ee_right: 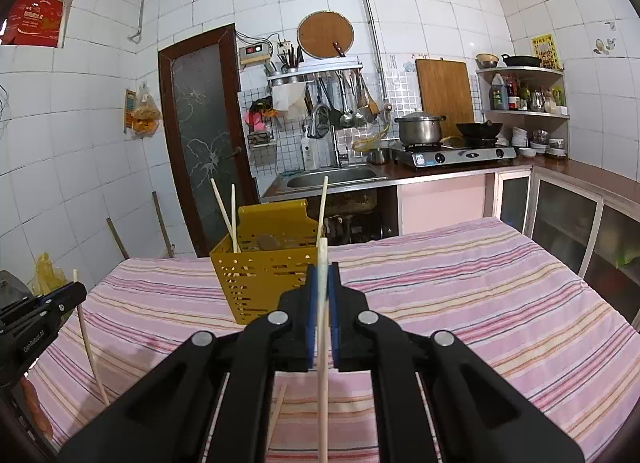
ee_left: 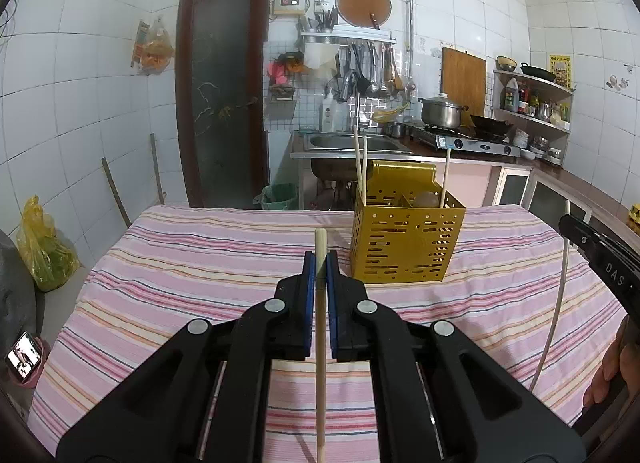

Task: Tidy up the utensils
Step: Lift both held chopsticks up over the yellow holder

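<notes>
A yellow perforated utensil holder (ee_left: 406, 241) stands on the striped tablecloth (ee_left: 180, 263) with three chopsticks (ee_left: 359, 161) upright in it; it also shows in the right wrist view (ee_right: 262, 281). My left gripper (ee_left: 320, 263) is shut on a wooden chopstick (ee_left: 320, 363), held upright, short and left of the holder. My right gripper (ee_right: 323, 275) is shut on a pale chopstick (ee_right: 322, 363), held upright in front of the holder. Each gripper shows in the other's view, the right one (ee_left: 592, 247), the left one (ee_right: 48, 303). Another chopstick (ee_right: 277, 411) lies on the cloth under the right gripper.
The table's far edge (ee_left: 280, 210) faces a sink (ee_left: 352, 141) and a counter with a stove (ee_left: 472, 141). A yellow bag (ee_left: 42, 251) and a phone (ee_left: 25, 354) are at the table's left side. A door (ee_left: 222, 103) is at the back.
</notes>
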Demonstrator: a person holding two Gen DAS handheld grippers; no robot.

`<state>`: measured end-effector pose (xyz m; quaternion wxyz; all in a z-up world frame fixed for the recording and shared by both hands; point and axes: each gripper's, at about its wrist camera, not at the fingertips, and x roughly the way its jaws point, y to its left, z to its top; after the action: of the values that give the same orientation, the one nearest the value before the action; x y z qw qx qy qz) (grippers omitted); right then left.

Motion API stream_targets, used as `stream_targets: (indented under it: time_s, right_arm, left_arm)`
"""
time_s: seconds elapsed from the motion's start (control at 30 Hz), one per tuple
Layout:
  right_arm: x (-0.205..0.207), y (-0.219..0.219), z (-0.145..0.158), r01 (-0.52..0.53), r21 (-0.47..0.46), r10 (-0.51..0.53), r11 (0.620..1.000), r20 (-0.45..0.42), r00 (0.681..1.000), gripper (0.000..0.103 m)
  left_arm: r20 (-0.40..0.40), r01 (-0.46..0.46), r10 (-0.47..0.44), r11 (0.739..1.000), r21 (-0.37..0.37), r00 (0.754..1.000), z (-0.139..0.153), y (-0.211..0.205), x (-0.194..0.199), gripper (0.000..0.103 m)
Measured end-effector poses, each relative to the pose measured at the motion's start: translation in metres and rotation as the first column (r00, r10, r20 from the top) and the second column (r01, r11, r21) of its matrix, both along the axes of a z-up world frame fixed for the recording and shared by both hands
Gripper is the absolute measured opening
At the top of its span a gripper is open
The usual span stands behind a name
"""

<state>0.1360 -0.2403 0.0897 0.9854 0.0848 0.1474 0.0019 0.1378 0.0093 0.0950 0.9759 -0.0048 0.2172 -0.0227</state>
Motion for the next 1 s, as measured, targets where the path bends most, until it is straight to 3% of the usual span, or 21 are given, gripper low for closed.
stream_targets:
  time_s: [1.0]
  right_arm:
    - [0.035,0.016,0.022,-0.007,-0.065,0.01,0.998,0.051,0.999,0.006]
  left_arm:
    - [0.067,-0.001,0.002,1.0,-0.014,0.998,0.024,0.008,0.018,0.004]
